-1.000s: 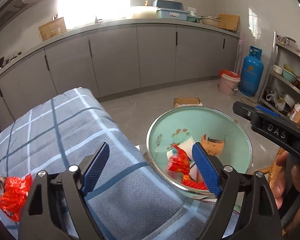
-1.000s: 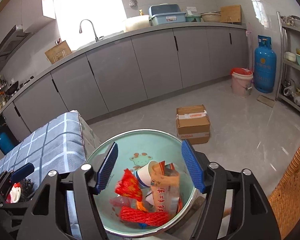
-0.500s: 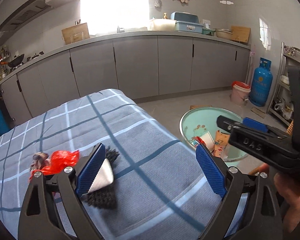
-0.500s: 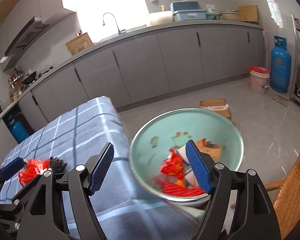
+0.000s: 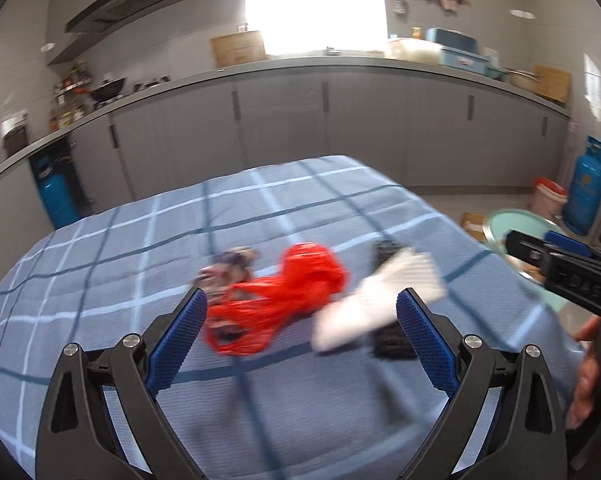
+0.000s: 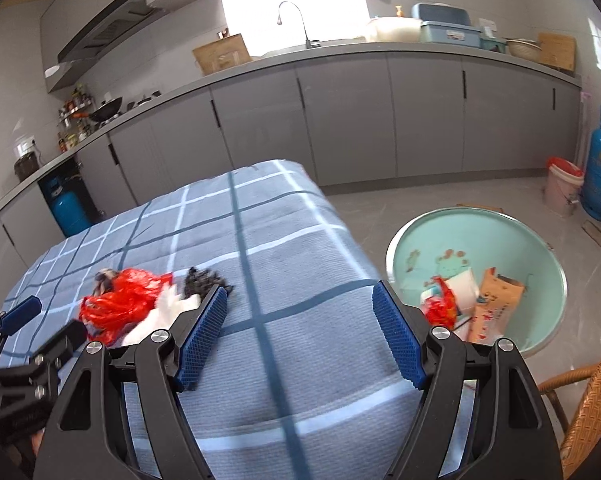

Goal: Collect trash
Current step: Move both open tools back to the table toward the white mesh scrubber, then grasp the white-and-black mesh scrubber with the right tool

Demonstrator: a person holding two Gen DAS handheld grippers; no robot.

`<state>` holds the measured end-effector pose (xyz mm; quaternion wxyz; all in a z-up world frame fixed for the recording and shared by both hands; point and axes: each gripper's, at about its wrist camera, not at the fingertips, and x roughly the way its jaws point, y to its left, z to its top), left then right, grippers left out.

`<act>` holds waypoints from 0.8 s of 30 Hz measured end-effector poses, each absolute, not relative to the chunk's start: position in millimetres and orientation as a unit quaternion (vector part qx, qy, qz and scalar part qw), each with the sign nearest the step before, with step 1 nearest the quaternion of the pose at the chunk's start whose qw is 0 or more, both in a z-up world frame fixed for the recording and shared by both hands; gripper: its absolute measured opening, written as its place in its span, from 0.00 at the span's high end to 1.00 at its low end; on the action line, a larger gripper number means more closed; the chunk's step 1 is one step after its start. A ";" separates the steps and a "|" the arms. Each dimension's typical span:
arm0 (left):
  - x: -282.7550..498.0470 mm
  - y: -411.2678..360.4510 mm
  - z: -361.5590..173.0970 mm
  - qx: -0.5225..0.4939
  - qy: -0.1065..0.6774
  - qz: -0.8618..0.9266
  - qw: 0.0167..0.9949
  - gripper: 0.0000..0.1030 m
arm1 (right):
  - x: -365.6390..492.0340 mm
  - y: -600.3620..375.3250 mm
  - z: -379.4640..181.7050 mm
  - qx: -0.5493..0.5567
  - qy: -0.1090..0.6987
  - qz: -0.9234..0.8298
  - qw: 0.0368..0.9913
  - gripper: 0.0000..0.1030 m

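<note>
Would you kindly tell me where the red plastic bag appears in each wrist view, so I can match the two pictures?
Left wrist view: the red plastic bag lies centre frame on the checked cloth, between the open tool's pads.
Right wrist view: it sits at lower left, beside the white scrap.
Shared landmark: the teal basin, on the floor at the right.

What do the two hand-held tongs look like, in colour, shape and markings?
Both the left tongs and the right tongs have black angular frames with triangular cut-outs and silver round pivot bolts. Each finger carries a blue ribbed pad. The right tongs' body shows pale lettering, blurred in the left wrist view. No cables show.
</note>
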<state>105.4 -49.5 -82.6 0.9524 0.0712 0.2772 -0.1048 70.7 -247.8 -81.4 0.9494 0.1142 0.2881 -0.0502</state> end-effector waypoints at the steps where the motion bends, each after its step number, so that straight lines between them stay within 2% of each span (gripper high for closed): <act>1: 109.1 -34.6 -84.5 0.070 0.277 -0.082 0.955 0.09 | 72.9 -238.5 -81.8 0.111 0.291 -0.043 0.949 0.27; 11: 125.5 46.1 -105.8 0.042 0.304 0.024 0.951 0.08 | 98.1 -173.5 -90.7 0.069 0.319 0.004 0.945 0.27; 17: 126.6 56.5 -107.0 0.034 0.304 0.031 0.951 0.07 | 113.3 -158.7 -106.3 0.061 0.347 0.003 0.936 0.28; 19: 128.0 56.5 -106.1 0.029 0.304 0.025 0.952 0.07 | 115.7 -156.4 -110.3 0.063 0.354 0.010 0.933 0.32; 21: 127.2 55.2 -105.3 0.027 0.302 0.019 0.953 0.07 | 117.0 -153.3 -113.1 0.062 0.362 0.018 0.930 0.56; 22: 126.9 53.7 -103.8 0.026 0.301 0.013 0.953 0.07 | 118.7 -151.2 -114.9 0.062 0.369 0.026 0.927 0.61; 24: 128.6 50.4 -102.7 0.025 0.302 0.007 0.953 0.07 | 116.5 -147.6 -116.3 0.056 0.371 0.037 0.926 0.87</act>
